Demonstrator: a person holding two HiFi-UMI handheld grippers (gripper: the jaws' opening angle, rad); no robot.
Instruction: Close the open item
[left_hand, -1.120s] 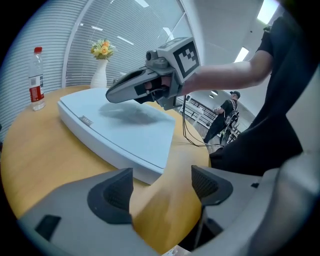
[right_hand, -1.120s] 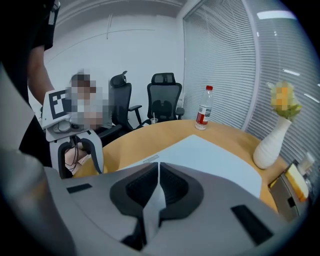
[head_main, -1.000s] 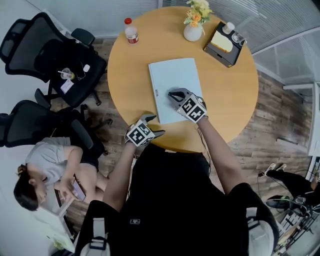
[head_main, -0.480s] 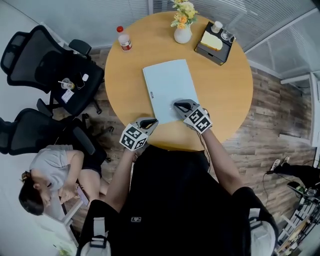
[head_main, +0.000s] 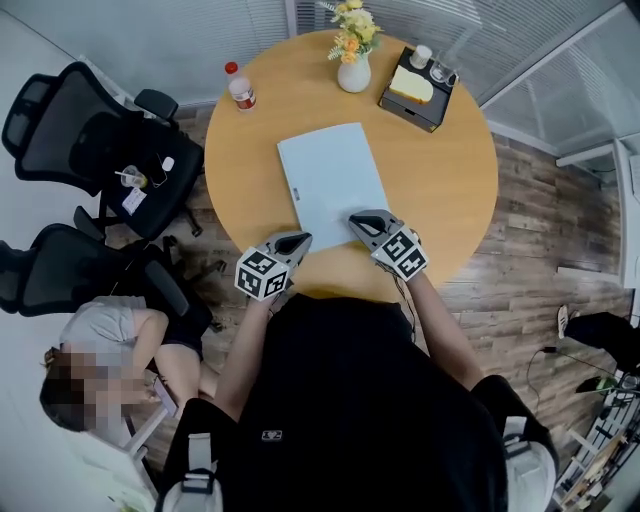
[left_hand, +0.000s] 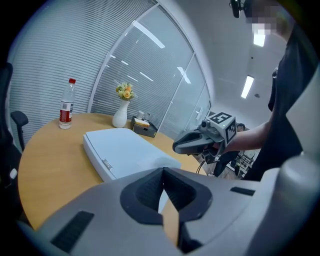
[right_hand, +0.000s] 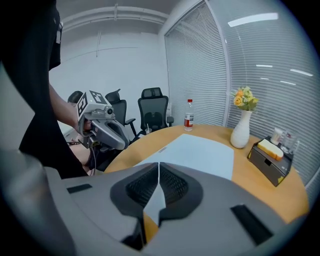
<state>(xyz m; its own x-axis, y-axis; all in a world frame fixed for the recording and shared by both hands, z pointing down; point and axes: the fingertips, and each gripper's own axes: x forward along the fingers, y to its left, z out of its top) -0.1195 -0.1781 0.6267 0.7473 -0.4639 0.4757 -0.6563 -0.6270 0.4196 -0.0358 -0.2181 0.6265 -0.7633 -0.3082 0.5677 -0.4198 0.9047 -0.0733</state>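
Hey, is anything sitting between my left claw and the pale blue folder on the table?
Nothing visible. The left claw, shut, sits by the near corner of the folder with only bare table between. The bottle, vase and black box stand along the far edge.

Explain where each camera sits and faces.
Head view: on the head, facing down at the table; torso, arms, left gripper, right gripper show.
Left gripper view: rides it, facing across the folder; own shut jaws, right gripper show.
Right gripper view: likewise; own shut jaws, left gripper show.
Both gripper views share folder, vase, bottle.
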